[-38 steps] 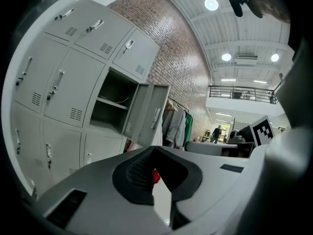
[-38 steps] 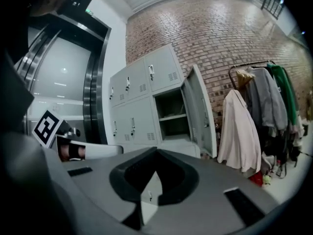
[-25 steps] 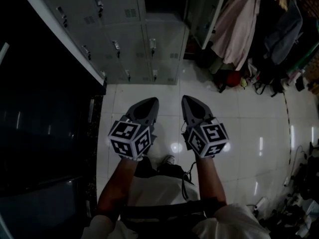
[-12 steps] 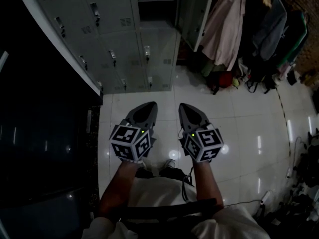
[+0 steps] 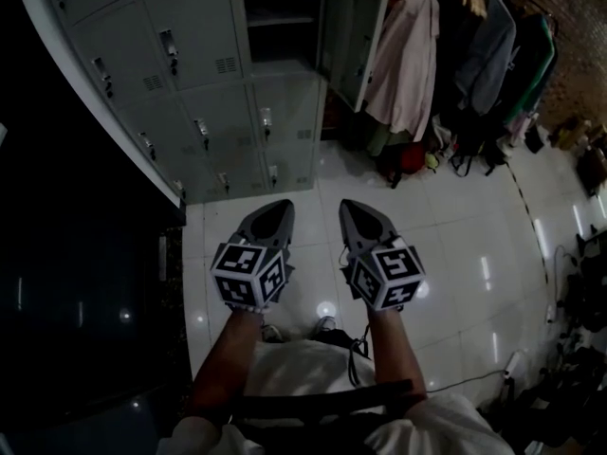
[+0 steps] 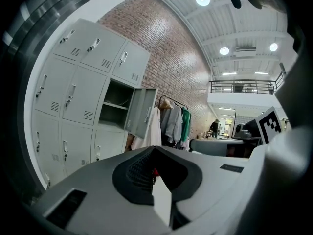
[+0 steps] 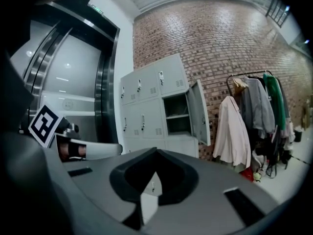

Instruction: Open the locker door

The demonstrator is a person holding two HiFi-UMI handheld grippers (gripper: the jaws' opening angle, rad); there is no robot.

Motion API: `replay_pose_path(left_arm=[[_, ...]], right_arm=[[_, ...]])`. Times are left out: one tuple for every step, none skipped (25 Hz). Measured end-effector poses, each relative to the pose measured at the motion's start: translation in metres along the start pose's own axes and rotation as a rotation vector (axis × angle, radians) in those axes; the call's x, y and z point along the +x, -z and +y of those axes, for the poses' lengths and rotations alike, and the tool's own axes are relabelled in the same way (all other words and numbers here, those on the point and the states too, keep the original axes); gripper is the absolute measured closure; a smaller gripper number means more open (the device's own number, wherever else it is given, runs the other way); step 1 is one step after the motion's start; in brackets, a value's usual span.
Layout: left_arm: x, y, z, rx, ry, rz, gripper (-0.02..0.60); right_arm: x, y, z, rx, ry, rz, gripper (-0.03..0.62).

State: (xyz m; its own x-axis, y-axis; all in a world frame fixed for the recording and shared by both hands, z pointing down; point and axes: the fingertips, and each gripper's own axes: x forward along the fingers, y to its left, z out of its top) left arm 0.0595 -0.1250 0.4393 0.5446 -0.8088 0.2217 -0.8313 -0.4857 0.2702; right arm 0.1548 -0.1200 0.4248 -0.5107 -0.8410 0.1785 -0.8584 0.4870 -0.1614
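A bank of grey metal lockers stands ahead at the upper left of the head view. One upper door hangs open to the right of its dark compartment; the other doors look closed. My left gripper and right gripper are held side by side over the floor, well short of the lockers, both shut and holding nothing. The left gripper view shows its shut jaws below the open door. The right gripper view shows its shut jaws below the same door.
A rack of hanging coats stands right of the lockers, with bags on the floor beneath. A dark glossy wall runs along the left. Cables and clutter lie at the far right on the white tiled floor.
Both grippers have risen a little and stayed shut. The head view has tilted up, so more of the lockers and the open door shows.
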Motion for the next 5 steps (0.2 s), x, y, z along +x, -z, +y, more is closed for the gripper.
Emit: replay_pose_path(left_arm=[[-0.001,-0.001,0.003,0.003,0.003,0.000,0.583],[-0.001,-0.002,0.006,0.005,0.005,-0.001,0.583],[-0.002,-0.003,0.009,0.007,0.006,-0.002,0.583],[-0.003,-0.005,0.012,0.008,0.007,-0.003,0.583],[-0.004,-0.007,0.015,0.009,0.007,-0.005,0.583]], right_arm=[[0.002,-0.001,0.002,-0.003,0.001,-0.001,0.592],[0.004,-0.003,0.004,-0.006,0.001,-0.002,0.592],[0.006,-0.005,0.007,-0.010,0.001,-0.003,0.591],[0.008,-0.006,0.009,-0.014,0.002,-0.004,0.592],[0.010,-0.008,0.011,-0.018,0.002,-0.005,0.592]])
